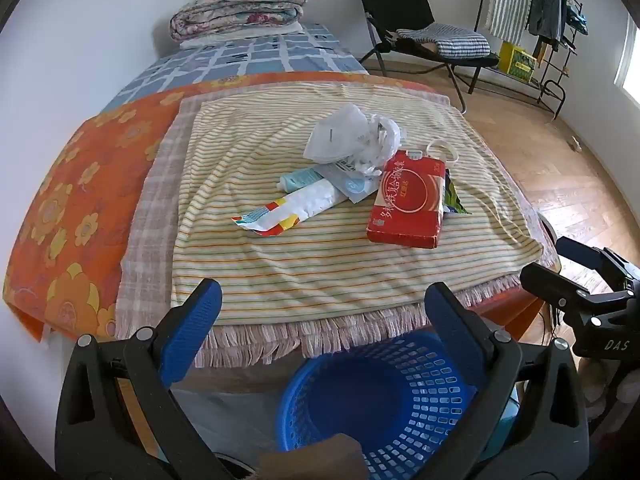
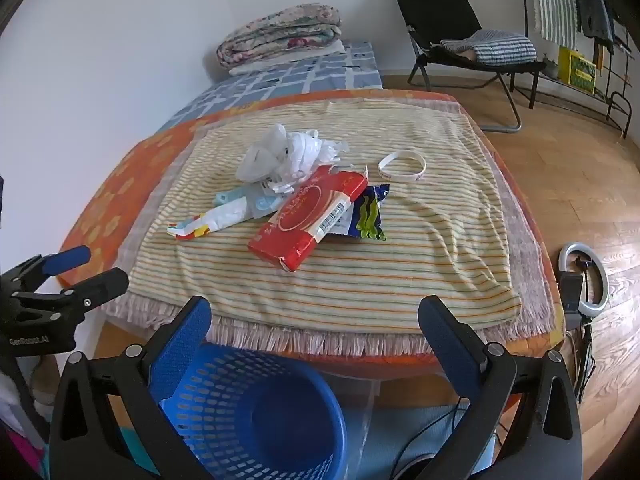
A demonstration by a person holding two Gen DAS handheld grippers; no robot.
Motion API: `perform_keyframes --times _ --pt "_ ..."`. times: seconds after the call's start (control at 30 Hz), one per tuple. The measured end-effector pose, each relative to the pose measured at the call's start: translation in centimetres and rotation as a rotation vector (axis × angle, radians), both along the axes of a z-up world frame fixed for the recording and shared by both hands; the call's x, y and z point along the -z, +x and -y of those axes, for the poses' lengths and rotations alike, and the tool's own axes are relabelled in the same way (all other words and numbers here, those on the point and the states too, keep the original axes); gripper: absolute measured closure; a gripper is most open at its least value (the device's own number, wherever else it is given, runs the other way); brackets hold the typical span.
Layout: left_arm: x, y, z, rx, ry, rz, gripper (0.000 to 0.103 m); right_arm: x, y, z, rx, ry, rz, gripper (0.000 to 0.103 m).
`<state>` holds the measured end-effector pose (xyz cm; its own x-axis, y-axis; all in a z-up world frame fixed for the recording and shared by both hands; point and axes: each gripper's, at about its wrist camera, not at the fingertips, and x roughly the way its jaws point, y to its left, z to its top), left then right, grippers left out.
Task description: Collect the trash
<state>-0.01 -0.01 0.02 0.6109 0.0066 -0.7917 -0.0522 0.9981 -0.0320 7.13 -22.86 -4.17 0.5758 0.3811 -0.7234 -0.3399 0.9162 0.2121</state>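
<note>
Your left hand-held gripper (image 1: 322,314) wide, empty | right hand-held gripper (image 2: 316,330) wide, empty | red box (image 2: 308,218) on bed (image 2: 440,216) | blue basket (image 2: 260,412) near.

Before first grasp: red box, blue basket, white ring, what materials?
Red box: looks like printed cardboard, slightly glossy, with creased, worn edges. Blue basket: moulded plastic, smooth, with a perforated wall. White ring: probably silicone or rubber, a thin matte band; too small to be sure.
</note>
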Motion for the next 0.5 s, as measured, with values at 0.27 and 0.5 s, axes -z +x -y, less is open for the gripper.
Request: perform_keyframes --times 0.27,0.5 --pt "0.01 0.00 -0.04 0.002 -0.009 -0.002 0.000 0.01 -0.05 -0.17 -0.002 -0.011 -0.007 0.000" --pt "0.00 0.00 -0.06 0.001 -0.009 -0.002 0.000 0.24 0.00 -0.29 -0.003 -0.015 -0.010 0.000"
